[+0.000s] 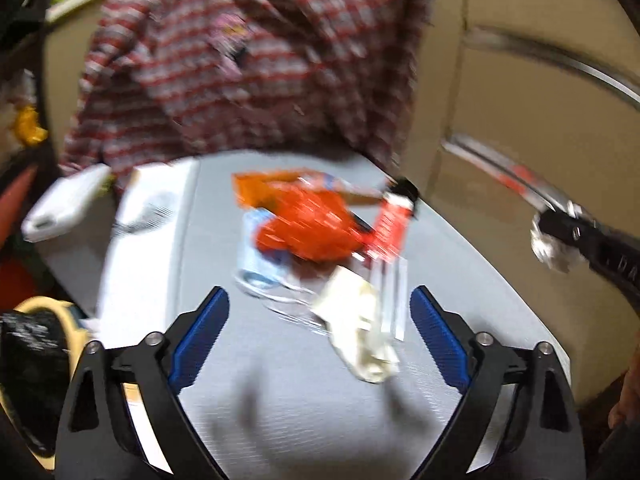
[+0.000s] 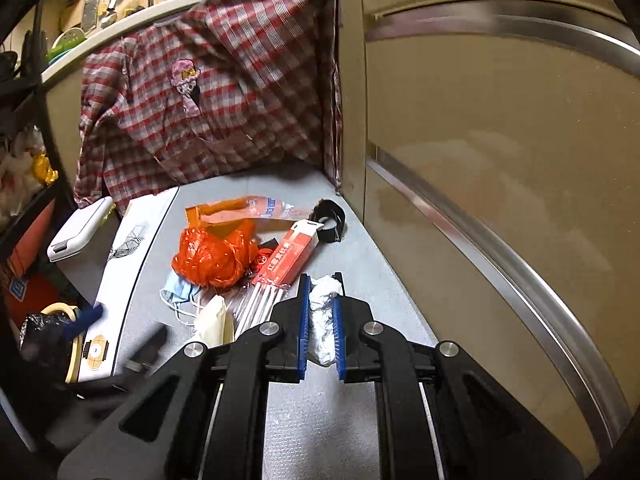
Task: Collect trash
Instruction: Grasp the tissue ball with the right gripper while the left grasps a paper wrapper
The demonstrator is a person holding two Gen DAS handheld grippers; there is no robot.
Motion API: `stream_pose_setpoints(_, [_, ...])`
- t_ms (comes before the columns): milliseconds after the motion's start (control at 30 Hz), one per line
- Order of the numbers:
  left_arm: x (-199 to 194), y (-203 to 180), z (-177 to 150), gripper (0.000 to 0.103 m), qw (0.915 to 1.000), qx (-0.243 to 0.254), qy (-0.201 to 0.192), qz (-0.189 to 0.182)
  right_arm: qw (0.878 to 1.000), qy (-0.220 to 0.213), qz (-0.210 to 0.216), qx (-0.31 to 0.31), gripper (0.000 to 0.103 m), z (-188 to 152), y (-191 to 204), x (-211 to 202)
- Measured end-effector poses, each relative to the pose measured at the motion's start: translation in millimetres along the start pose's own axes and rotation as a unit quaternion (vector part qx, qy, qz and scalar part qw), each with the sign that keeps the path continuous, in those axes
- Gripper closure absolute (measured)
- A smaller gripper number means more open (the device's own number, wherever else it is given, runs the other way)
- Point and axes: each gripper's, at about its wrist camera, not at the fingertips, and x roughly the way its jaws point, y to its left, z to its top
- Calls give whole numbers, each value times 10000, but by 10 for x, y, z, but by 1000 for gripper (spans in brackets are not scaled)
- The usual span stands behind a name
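**One piece held, pile left**

A foil wad is clamped in the right gripper, low in the frame's centre. The orange bag, mask, red box and cream wrapper are left mid-table. The left gripper is spread wide, empty, above the wrapper. Collection is judged barely begun.

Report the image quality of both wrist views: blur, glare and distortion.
Left wrist view: heavy motion blur smears the orange plastic bag and plaid shirt, while the open left tongs look sharper. Right wrist view: mostly sharp, with the right tongs shut on crumpled foil; bright glare streaks the metal trim. Both views bend straight edges, fisheye style.
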Motion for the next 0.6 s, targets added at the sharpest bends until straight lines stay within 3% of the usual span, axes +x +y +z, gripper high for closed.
stream_pose_setpoints(167, [296,-87,-78,31,9988,-45,381,-300,10000,64,-11,-42,92,-26,-25,83])
stream_pose_setpoints(267, [445,-56,-69,58,9968,-175,619,-471,9998,177,-5,-31,92,-49,-38,141])
stream_pose_setpoints(300, [484,-46,-73,78,9959,-202,704,-534,9998,195,3,-24,92,-40,-42,163])
stream_pose_setpoints(333, [526,-28,-81,89,9943,-215,823,-646,9998,208,2,-16,92,-42,-49,172])
stream_pose_setpoints(400, [519,-2,-73,99,9939,-201,828,-703,9998,208,-3,-17,92,-38,-53,182])
stream_pose_setpoints(600, [169,101,51,100,9958,-104,562,-711,9998,167,44,-13,92,-25,-26,161])
